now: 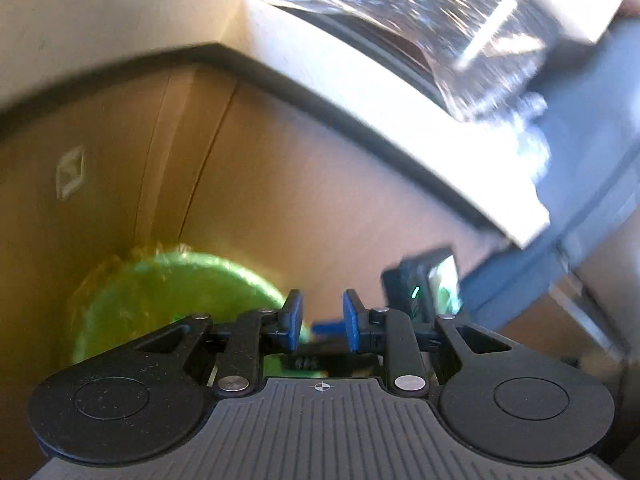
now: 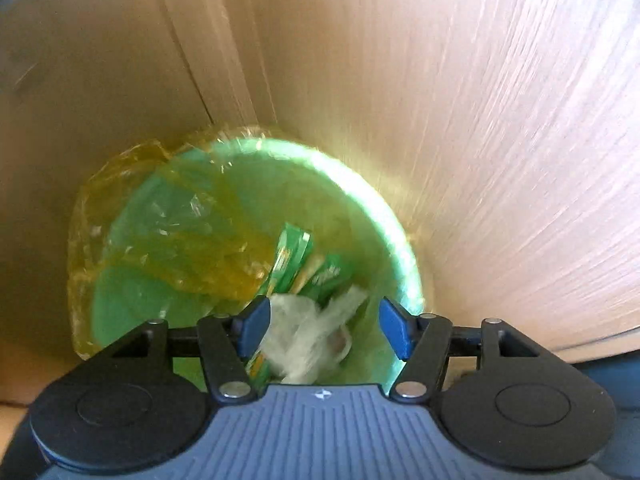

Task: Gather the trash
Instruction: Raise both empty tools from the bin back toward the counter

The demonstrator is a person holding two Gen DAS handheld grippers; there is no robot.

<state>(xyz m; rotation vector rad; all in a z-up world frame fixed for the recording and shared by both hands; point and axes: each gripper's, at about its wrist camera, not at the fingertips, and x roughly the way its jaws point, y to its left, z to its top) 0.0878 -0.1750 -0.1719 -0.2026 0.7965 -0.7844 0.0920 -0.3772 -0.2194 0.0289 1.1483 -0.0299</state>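
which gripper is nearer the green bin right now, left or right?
Right. The right gripper hangs directly over the green bin, jaws apart, with the trash below. The left gripper is off to the side; the bin lies ahead and to its left.

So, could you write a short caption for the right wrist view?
Right gripper open above a green bin holding white crumpled trash and green wrappers.

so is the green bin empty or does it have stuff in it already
Not empty. In the right wrist view the green bin holds green wrappers and crumpled white plastic, with a yellowish liner bunched inside.
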